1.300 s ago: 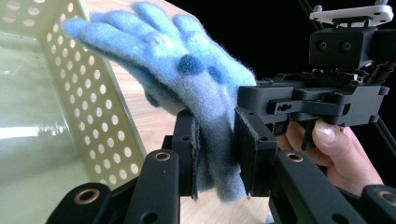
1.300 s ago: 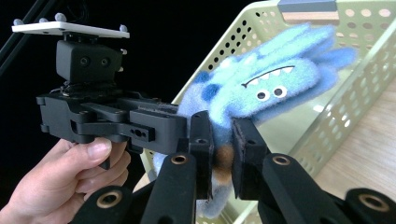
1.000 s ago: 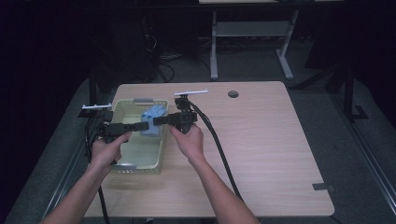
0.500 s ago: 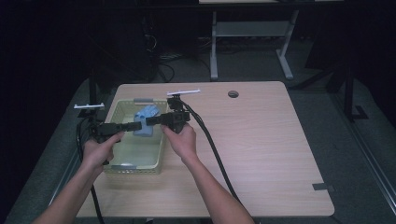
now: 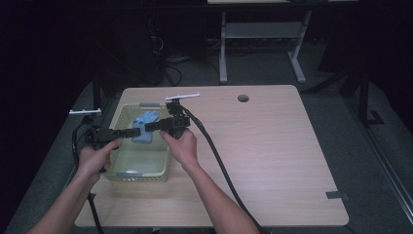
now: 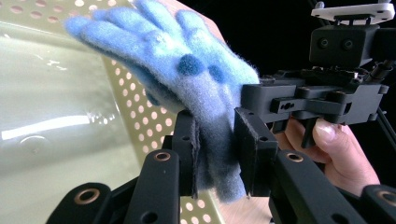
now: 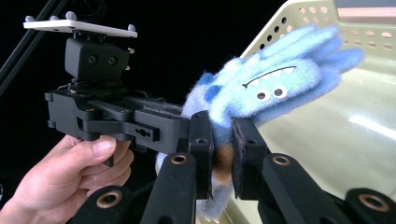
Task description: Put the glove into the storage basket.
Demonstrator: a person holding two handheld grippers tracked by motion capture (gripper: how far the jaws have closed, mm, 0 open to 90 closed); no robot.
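High view: both hand-held grippers meet over the pale green basket [image 5: 127,171] at the tabletop's [image 5: 272,161] left side, w/ a fuzzy blue glove [image 5: 144,127] strung between them, above the basket floor. Left hand-held gripper [image 6: 219,154] is clenched on the glove's cuff end, pads squeezing the fleece flat. Right hand-held gripper [image 7: 223,154] is clamped on it too, from the opposite side, near the stitched monster face. Two grips prob. because the thing is floppy: pinched at both ends it stays spread and can't sag or drop back in. Hard to say from above whether the glove's fingertips brush the basket rim; looks apart, but not certain.
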